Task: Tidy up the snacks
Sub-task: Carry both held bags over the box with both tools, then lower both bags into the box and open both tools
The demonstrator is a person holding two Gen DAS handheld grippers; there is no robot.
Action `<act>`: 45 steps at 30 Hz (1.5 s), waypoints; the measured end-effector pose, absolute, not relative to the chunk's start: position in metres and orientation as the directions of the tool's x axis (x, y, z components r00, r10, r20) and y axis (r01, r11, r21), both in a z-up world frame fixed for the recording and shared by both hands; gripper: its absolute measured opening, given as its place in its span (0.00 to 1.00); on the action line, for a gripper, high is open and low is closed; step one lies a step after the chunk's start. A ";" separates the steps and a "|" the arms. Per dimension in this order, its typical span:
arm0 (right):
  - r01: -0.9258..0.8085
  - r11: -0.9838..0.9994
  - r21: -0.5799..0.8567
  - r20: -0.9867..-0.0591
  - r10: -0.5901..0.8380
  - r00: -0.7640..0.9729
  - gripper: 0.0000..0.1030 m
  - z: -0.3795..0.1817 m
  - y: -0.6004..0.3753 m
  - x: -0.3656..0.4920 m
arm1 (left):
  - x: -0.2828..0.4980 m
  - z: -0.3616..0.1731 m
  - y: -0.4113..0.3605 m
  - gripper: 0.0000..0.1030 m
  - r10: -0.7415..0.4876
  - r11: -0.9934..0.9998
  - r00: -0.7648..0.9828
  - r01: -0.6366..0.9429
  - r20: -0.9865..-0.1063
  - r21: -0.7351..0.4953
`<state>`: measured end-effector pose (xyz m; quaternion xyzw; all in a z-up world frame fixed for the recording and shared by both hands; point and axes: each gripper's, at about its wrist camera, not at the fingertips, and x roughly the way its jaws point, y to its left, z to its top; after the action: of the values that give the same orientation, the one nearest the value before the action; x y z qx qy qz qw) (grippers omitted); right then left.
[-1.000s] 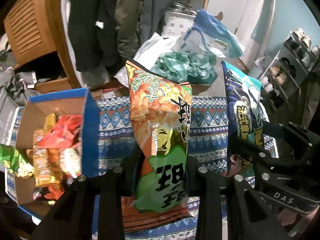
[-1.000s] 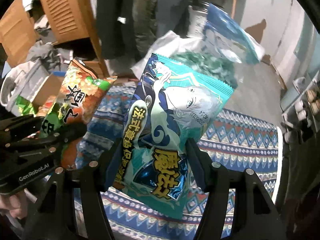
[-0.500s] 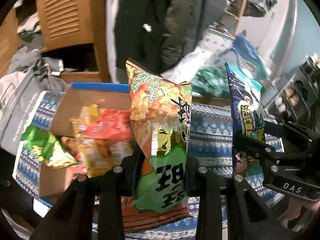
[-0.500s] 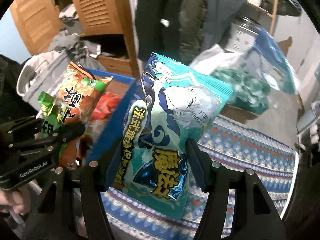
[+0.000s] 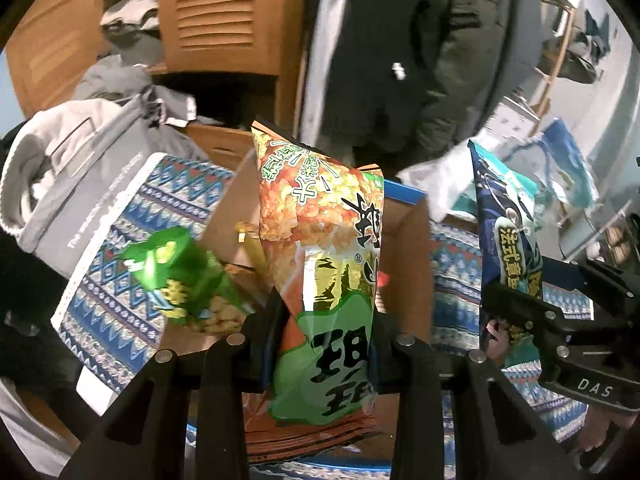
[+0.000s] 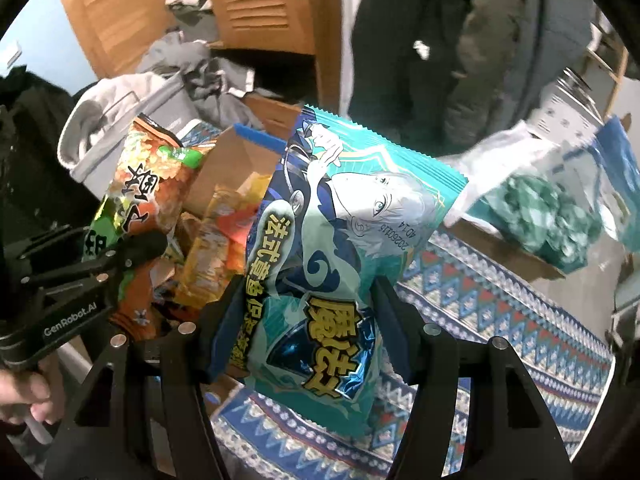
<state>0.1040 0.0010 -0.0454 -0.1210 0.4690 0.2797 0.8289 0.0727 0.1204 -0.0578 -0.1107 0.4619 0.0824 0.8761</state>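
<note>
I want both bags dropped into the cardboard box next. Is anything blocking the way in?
No lid or flap covers the cardboard box. The orange snack bag and teal snack bag hang near its open top; only the snacks already inside take up room.

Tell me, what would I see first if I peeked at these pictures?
Two big snack bags, each pinched in a tool: an orange and green bag in the left tool, and a teal cartoon bag in the right tool. Just behind them sits a cardboard box with more snacks, on a blue patterned cloth.
</note>
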 end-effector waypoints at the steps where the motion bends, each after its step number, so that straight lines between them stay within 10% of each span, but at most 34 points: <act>1: -0.583 0.810 0.061 -0.847 0.351 0.399 0.61 -0.047 0.006 0.105 | 0.072 -0.059 0.126 0.34 0.052 0.959 0.557 -0.260 -0.829 -0.114; 19: -0.651 0.755 0.073 -0.839 0.400 0.370 0.62 -0.066 0.065 0.123 | 0.072 -0.080 0.155 0.35 0.080 0.932 0.506 -0.344 -0.859 -0.116; 45: -0.582 0.810 0.072 -0.783 0.407 0.470 0.76 -0.017 0.017 0.100 | 0.052 -0.028 0.139 0.67 0.119 0.947 0.587 -0.310 -0.800 -0.087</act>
<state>0.1002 0.0173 -0.0173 -0.1027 0.4252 0.2906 0.8510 0.0517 0.1386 -0.0278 -0.1090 0.4377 0.1213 0.8842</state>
